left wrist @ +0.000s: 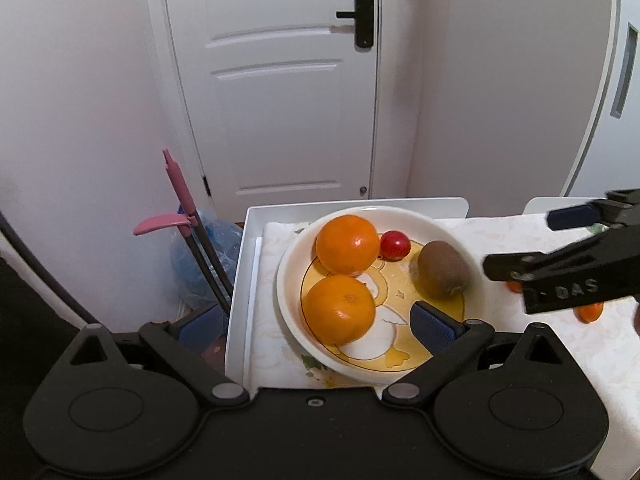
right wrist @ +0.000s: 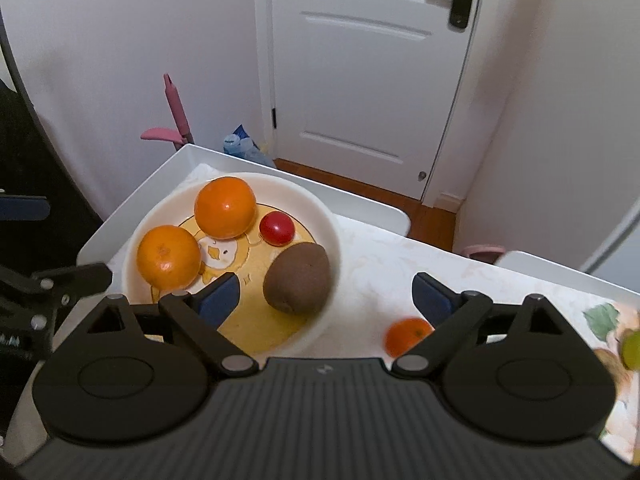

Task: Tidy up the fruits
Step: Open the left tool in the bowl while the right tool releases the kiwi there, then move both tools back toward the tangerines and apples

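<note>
A white plate with a duck picture (left wrist: 285,280) (right wrist: 320,210) holds two oranges (left wrist: 347,245) (right wrist: 168,256), a red cherry tomato (left wrist: 395,245) (right wrist: 277,229) and a brown kiwi (left wrist: 443,268) (right wrist: 298,278). My left gripper (left wrist: 308,320) is open wide above the plate's near side, and its pads touch nothing. My right gripper (right wrist: 324,292) (left wrist: 524,240) is open wide over the plate's right rim. The kiwi lies below it, free of the pads. A small orange fruit (right wrist: 408,334) lies on the cloth by its right finger.
The plate sits on a patterned cloth (right wrist: 380,260) in a white raised-edge tabletop (left wrist: 244,264). A second small orange fruit (left wrist: 590,312) and a green fruit (right wrist: 630,348) lie to the right. Off the table's left edge stand a pink-handled broom (left wrist: 180,188) and a blue bottle (left wrist: 208,248).
</note>
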The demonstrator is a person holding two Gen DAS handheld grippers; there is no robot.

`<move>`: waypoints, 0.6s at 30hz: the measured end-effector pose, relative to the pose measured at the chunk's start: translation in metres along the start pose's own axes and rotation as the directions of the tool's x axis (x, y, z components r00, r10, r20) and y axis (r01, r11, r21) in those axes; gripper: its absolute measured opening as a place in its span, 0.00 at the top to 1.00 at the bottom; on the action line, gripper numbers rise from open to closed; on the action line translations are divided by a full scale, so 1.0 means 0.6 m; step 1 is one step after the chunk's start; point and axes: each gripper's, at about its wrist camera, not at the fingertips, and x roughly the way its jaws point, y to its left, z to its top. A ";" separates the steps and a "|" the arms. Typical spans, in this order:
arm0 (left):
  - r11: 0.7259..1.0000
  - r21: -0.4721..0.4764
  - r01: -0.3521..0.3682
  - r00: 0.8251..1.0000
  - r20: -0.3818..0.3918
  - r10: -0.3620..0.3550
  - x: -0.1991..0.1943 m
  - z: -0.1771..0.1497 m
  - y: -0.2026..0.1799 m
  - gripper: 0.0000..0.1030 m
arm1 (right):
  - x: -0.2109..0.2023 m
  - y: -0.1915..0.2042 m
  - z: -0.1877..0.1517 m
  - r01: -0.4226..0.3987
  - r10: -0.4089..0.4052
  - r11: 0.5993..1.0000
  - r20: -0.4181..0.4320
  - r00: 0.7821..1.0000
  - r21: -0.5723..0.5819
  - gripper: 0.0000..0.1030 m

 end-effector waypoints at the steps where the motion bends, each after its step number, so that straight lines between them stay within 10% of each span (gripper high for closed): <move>1: 1.000 -0.001 -0.003 1.000 0.003 0.003 -0.007 -0.001 -0.005 0.01 | -0.013 -0.006 -0.007 0.004 -0.004 1.000 0.002 1.000 0.007 0.00; 18: 0.999 -0.044 0.013 0.998 0.062 -0.011 -0.096 0.002 -0.175 0.01 | -0.167 -0.208 -0.126 0.088 -0.090 0.994 0.027 0.996 0.069 0.00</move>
